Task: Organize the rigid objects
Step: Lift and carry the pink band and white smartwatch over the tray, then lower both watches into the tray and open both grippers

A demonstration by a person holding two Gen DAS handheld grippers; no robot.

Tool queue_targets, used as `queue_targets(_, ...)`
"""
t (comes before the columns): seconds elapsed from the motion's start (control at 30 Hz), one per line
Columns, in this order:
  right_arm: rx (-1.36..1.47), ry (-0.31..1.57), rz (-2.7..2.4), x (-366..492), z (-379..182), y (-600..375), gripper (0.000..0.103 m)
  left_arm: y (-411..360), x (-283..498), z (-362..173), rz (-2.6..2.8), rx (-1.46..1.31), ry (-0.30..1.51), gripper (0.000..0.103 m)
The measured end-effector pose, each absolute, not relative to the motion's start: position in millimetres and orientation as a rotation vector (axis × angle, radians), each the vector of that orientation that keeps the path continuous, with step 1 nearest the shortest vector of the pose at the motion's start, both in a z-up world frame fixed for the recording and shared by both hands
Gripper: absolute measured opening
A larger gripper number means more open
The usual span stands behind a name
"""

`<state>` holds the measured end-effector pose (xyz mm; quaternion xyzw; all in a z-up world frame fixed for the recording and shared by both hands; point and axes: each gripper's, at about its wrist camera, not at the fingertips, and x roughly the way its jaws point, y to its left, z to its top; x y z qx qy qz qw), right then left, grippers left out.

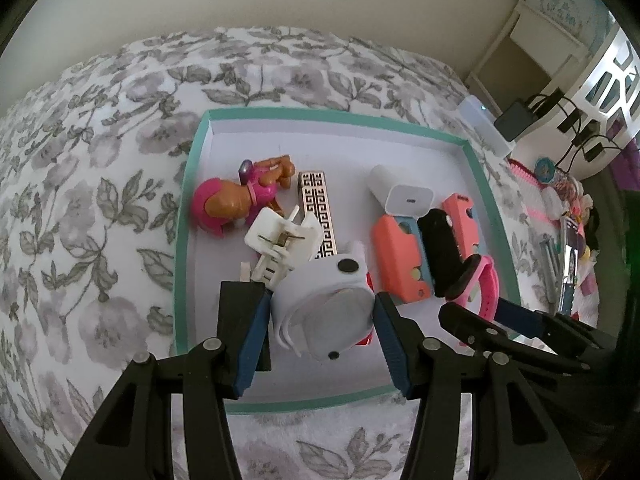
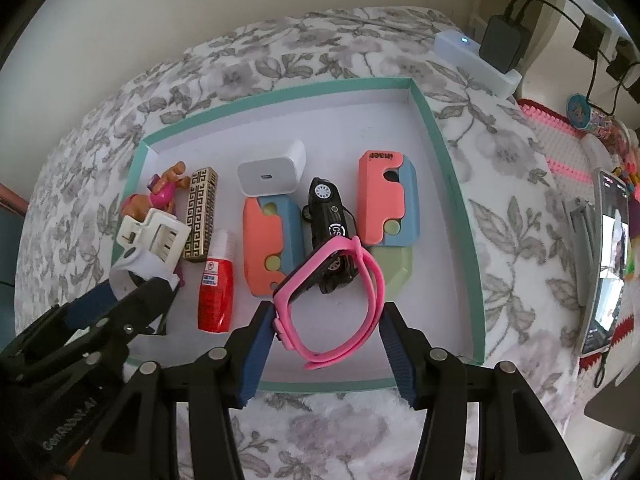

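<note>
A teal-rimmed tray (image 1: 188, 216) (image 2: 440, 128) on the floral bed holds a pink pup toy (image 1: 236, 200), white hair clip (image 1: 280, 240), patterned bar (image 2: 200, 216), white charger (image 2: 272, 174), red bottle (image 2: 216, 288), two coral-blue blocks (image 2: 272, 240) (image 2: 386, 200) and a black toy car (image 2: 330, 216). My left gripper (image 1: 320, 328) has its pads against both sides of a white watch (image 1: 324, 312). My right gripper (image 2: 324, 340) stands open around a pink watch band (image 2: 340, 300) lying in the tray against the car.
A white power strip (image 2: 476, 60) with plugs sits beyond the tray at the right. A phone (image 2: 604, 264) and small toys lie on a pink-edged mat (image 2: 560, 148) at the far right. Floral bedding (image 1: 100, 200) surrounds the tray.
</note>
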<state>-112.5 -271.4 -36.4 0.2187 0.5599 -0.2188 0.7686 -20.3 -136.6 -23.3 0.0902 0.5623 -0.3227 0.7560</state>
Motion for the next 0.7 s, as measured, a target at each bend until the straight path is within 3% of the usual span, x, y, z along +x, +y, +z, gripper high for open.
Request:
queue_targets(0.33, 0.467, 1.235, -0.479, -111.2, -39.3, -273.9, 0.057, -140.2, -22.4, -25.1, -0.708, 0.208, 1.226, 0.056)
queue_targets(0.47, 0.464, 1.237, -0.488, -111.6, -37.4, -273.9, 0.057, -137.8, -20.0, -23.9, -0.7, 0.19, 1.232, 0.062)
queue_targets(0.7, 0.445, 1.203, -0.502, -110.2, -25.5, -272.2, 0.064, -129.1, -15.3, -13.3, -0.681, 0.152, 1.204, 0.063)
